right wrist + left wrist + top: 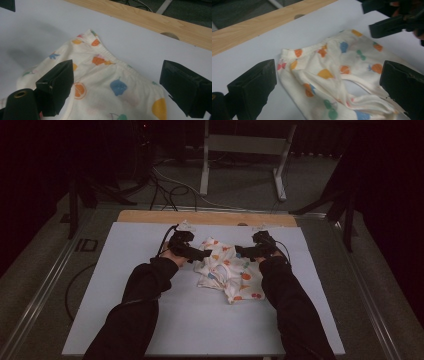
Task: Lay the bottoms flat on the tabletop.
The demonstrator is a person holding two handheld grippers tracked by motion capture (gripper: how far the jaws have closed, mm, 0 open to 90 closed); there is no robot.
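Note:
A small cream garment (227,270) printed with coloured fruit lies crumpled on the white sheet (200,320), its elastic waistband toward the far side. My left gripper (202,254) sits at its left edge and my right gripper (241,252) at its right edge, with the tips pointing at each other. In the left gripper view the jaws stand wide open (329,70) over the garment (332,82) with nothing pressed between them, and the right gripper (387,22) shows at top right. In the right gripper view the jaws (117,71) are likewise open above the garment (112,85).
A wooden table edge (200,217) runs along the far side of the sheet. Beyond it, cables (170,190) lie on the floor next to a white desk frame (245,150). The person's dark sleeves (135,310) reach in from the bottom.

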